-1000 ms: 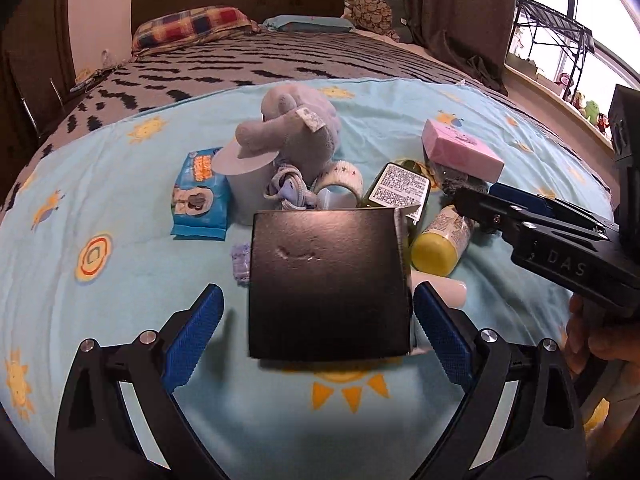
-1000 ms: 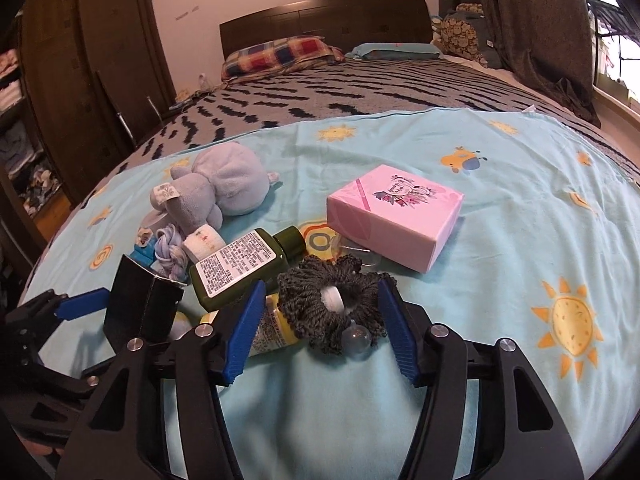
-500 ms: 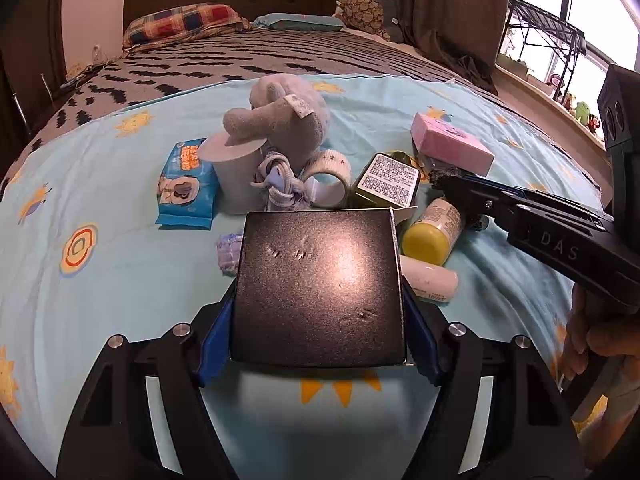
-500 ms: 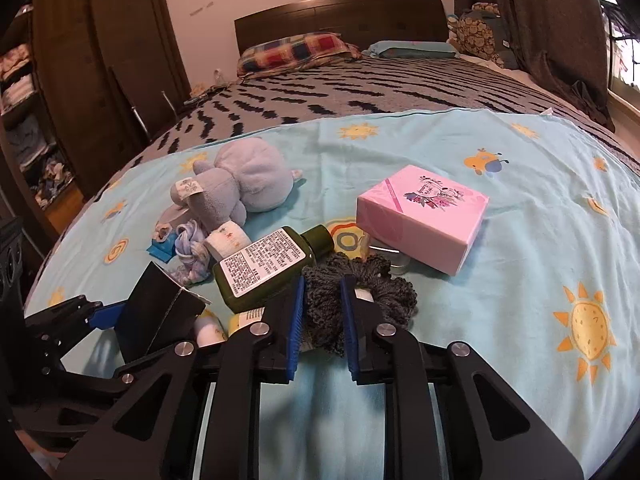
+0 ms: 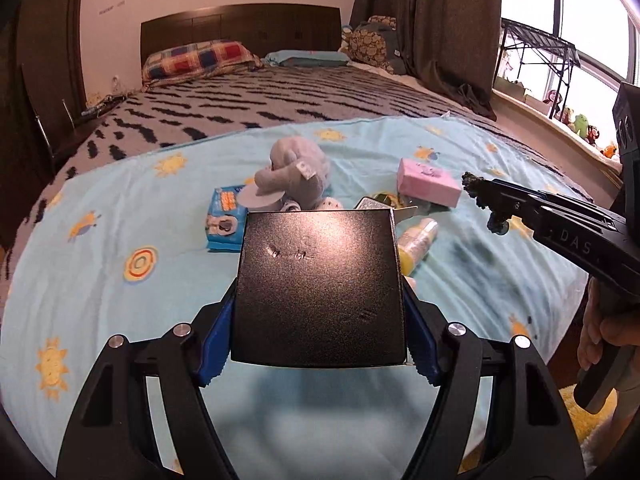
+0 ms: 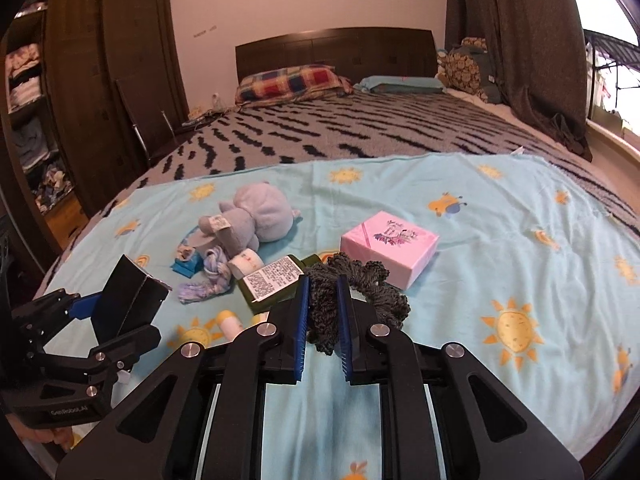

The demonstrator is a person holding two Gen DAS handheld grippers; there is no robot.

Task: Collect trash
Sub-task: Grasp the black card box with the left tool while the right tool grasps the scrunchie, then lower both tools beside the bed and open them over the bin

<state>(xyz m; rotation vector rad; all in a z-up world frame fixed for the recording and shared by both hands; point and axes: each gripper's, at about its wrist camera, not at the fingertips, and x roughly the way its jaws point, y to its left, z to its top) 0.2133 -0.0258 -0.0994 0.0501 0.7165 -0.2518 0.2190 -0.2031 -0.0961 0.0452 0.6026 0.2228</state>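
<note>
A bed [image 6: 360, 136] lay under a light blue sheet [image 6: 500, 240] printed with suns. On the sheet sat a grey plush toy [image 6: 256, 216], a pink box [image 6: 390, 242] and a dark green bottle [image 6: 276, 282]. The left claw [image 5: 318, 340] was clamped on the sides of a black box [image 5: 318, 284], raised above the sheet. The right claw [image 6: 322, 320] was closed tight on a dark knitted scrunchie [image 6: 356, 284], lifted off the bed

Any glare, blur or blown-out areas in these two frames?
Left wrist view: window blown out, sheen on the black box, smeared patch on the sheet. Right wrist view: evenly lit, wardrobe dim, strong fisheye bending at the edges.
</note>
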